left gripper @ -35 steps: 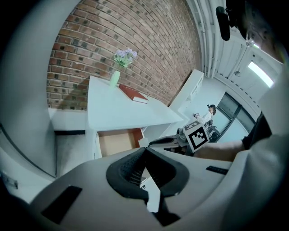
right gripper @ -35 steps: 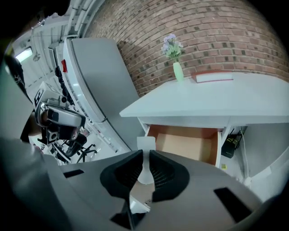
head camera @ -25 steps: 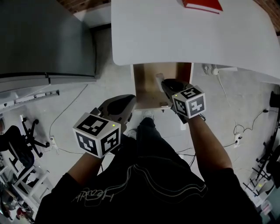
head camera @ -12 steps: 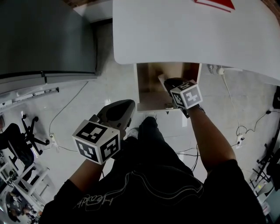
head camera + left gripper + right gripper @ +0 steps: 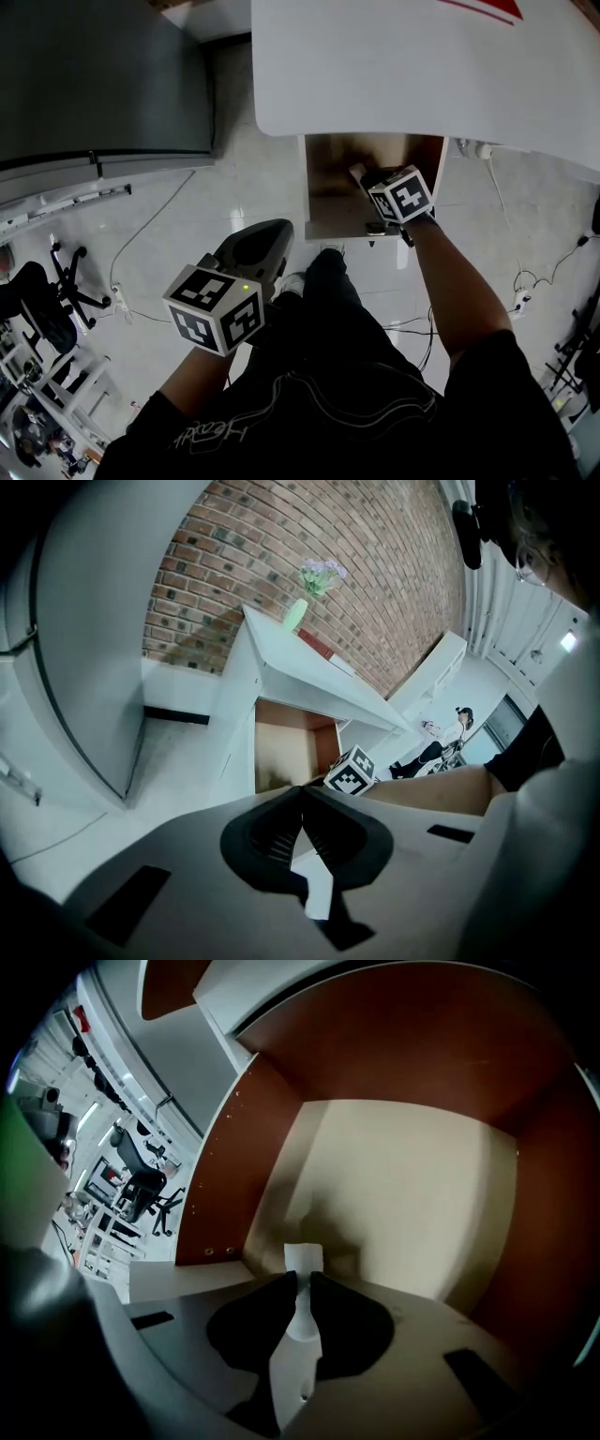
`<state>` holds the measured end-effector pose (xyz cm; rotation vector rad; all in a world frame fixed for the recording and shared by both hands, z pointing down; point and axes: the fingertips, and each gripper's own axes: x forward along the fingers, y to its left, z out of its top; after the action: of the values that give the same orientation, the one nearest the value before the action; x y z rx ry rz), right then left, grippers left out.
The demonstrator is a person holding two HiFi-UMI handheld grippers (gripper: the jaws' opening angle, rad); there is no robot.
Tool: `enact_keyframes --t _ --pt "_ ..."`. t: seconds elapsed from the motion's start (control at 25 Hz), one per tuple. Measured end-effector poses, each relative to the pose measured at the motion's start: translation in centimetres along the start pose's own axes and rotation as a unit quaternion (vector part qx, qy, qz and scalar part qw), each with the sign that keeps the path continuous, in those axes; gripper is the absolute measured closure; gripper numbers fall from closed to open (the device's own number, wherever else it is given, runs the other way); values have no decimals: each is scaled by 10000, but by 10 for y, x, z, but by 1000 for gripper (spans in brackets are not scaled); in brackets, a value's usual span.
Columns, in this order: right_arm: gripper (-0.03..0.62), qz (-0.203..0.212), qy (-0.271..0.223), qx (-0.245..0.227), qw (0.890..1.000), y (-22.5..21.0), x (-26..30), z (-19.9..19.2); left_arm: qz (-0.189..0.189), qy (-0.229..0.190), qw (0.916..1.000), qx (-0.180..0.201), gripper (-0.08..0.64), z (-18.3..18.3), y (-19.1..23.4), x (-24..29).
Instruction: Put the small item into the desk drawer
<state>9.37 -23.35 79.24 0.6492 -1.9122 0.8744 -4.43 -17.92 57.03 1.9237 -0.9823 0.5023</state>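
Note:
The desk drawer [image 5: 329, 201] stands pulled open under the white desk top [image 5: 394, 84], its wooden bottom [image 5: 412, 1194] bare. My right gripper [image 5: 362, 174] reaches down inside it, shut on a small white item [image 5: 303, 1258] whose end sticks out past the fingertips, just above the drawer bottom. The item [image 5: 357, 172] shows as a pale tip in the head view. My left gripper [image 5: 269, 236] hangs shut and empty in front of the drawer, over the person's thigh. From the left gripper view [image 5: 302, 794] the open drawer [image 5: 281, 747] and the right gripper's marker cube [image 5: 350, 772] lie ahead.
A red book [image 5: 489, 7] lies on the desk's far side and a vase of flowers [image 5: 298, 611] stands at its end. A grey cabinet [image 5: 94, 75] is to the left. Cables and a power strip [image 5: 511, 281] lie on the floor at right; an office chair [image 5: 42, 291] stands at left.
My right gripper has pushed forward and deeper into the drawer with the white item in it. The left gripper has stayed about where it was.

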Motion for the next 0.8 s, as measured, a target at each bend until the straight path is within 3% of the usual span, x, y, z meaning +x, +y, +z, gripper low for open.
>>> enact_keyframes --t 0.4,0.8 --pt "515 125 239 7 9996 -3 14 -8 106 -72 9996 -241 538 1 13 2" --pt "402 346 358 -73 9987 2 6 -5 87 -72 9997 -208 538 1 8 2"
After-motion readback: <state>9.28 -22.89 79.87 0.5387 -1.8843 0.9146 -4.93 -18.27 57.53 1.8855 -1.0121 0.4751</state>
